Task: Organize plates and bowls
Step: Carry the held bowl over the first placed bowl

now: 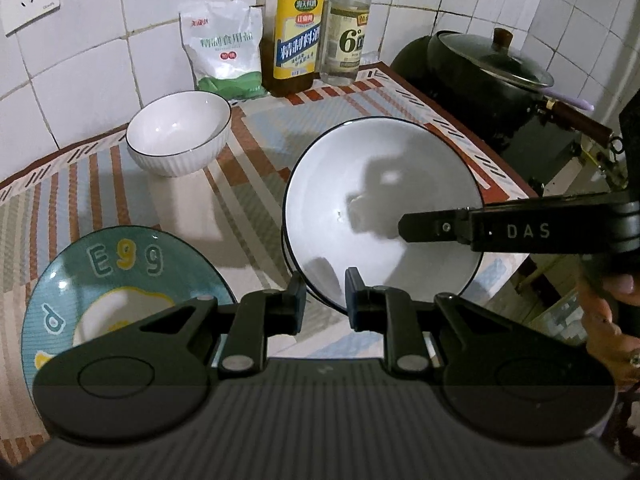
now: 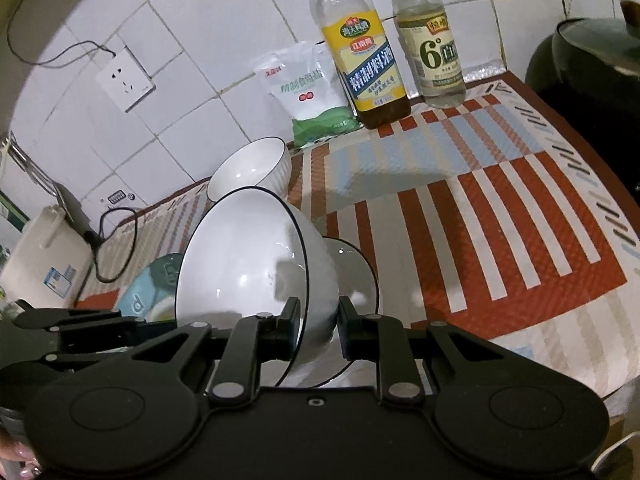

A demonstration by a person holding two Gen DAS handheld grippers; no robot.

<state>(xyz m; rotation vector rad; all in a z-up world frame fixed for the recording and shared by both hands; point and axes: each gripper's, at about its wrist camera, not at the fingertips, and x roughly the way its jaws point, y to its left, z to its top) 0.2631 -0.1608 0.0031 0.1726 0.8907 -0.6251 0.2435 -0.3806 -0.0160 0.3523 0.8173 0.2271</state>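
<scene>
My left gripper [image 1: 326, 298] is shut on the near rim of a large white bowl with a dark rim [image 1: 380, 200], which tilts up off the mat. My right gripper [image 2: 318, 320] is shut on the same bowl's [image 2: 244, 268] other rim; its finger [image 1: 432, 228] reaches into the bowl in the left wrist view. A second white dish [image 2: 356, 264] lies just behind the bowl. A smaller ribbed white bowl [image 1: 178, 132] stands at the back left, also seen in the right wrist view [image 2: 252, 168]. A teal egg-print plate [image 1: 116, 280] lies at the front left.
A salt bag [image 1: 224, 48], a cooking wine bottle [image 1: 294, 36] and a vinegar bottle [image 1: 346, 32] stand against the tiled wall. A black lidded pot [image 1: 488, 68] sits to the right. The striped mat [image 2: 500, 208] covers the counter. A wall socket [image 2: 126, 80] with cables is at left.
</scene>
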